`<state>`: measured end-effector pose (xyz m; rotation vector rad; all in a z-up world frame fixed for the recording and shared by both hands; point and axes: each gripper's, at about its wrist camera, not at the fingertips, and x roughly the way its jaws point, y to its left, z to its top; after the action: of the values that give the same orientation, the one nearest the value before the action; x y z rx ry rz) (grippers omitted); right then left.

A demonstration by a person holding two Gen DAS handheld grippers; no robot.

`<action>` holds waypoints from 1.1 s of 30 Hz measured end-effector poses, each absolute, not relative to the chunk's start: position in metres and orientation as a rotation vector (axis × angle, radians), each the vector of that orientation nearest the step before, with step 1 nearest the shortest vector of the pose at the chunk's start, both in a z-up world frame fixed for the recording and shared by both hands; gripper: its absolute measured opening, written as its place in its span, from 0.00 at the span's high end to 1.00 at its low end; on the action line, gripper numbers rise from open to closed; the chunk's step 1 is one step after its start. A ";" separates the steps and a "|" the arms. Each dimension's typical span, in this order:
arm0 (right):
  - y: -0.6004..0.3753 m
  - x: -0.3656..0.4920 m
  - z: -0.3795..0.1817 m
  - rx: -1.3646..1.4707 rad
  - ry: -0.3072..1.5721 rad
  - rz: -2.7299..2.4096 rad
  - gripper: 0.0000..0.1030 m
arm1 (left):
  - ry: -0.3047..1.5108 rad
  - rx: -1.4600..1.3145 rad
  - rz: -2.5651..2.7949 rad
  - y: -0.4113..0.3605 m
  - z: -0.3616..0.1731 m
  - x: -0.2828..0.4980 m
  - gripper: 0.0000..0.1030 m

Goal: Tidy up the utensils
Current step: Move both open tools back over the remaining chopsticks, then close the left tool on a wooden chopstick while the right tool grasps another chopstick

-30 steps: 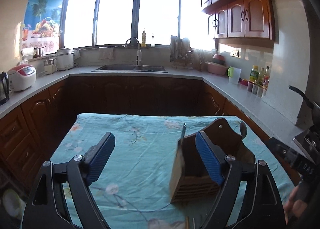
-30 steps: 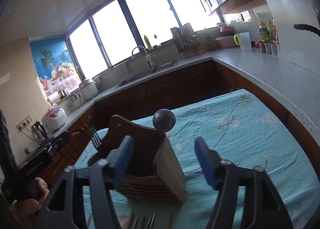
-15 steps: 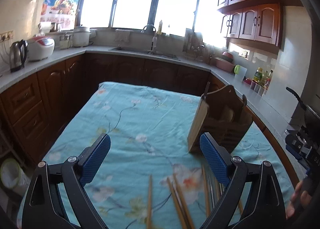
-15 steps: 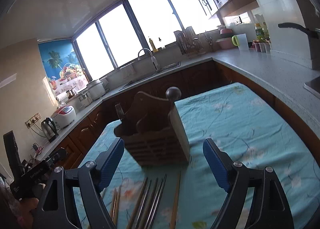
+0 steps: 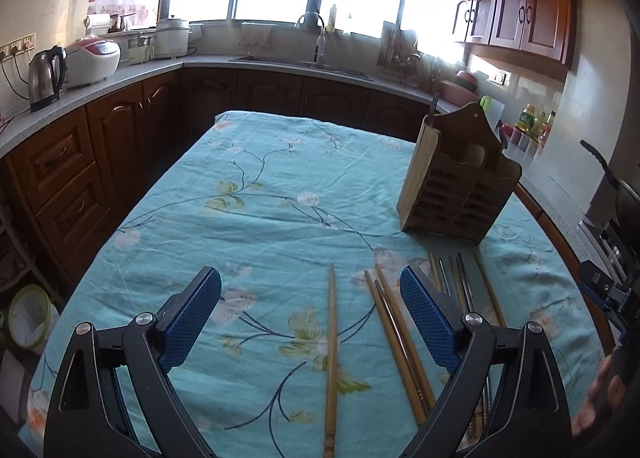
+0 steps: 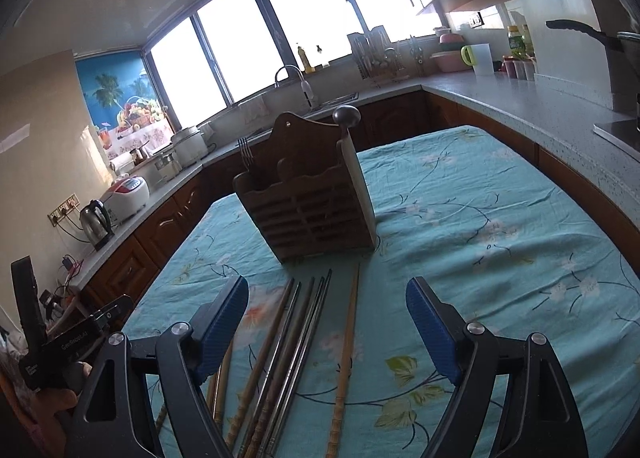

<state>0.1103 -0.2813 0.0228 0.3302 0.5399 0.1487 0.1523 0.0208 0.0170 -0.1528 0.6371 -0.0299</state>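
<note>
Chopsticks (image 6: 304, 346) lie before holder (image 6: 308, 213); tools gape.

You see a soft, wrinkly cloth (image 5: 260, 193) with flowers on the table. At 1 o'clock stands a dark wooden holder (image 5: 456, 181) with a pale, smooth side board. At 6 o'clock lie light wooden chopsticks (image 5: 331, 346), matt, beside shiny metal ones (image 6: 296, 342). Your left gripper (image 5: 310, 316) and right gripper (image 6: 327, 328) have bumpy blue pads (image 5: 426, 322) on black plastic.
</note>
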 end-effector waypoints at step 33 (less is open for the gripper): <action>-0.180 0.225 -0.045 0.259 0.924 0.277 0.86 | 0.941 -0.089 -0.135 0.007 -0.039 0.226 0.50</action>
<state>0.2254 -0.1797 -0.0454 0.2594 0.9243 0.2768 0.2259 0.0071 -0.0388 -0.0894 0.9411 -0.1350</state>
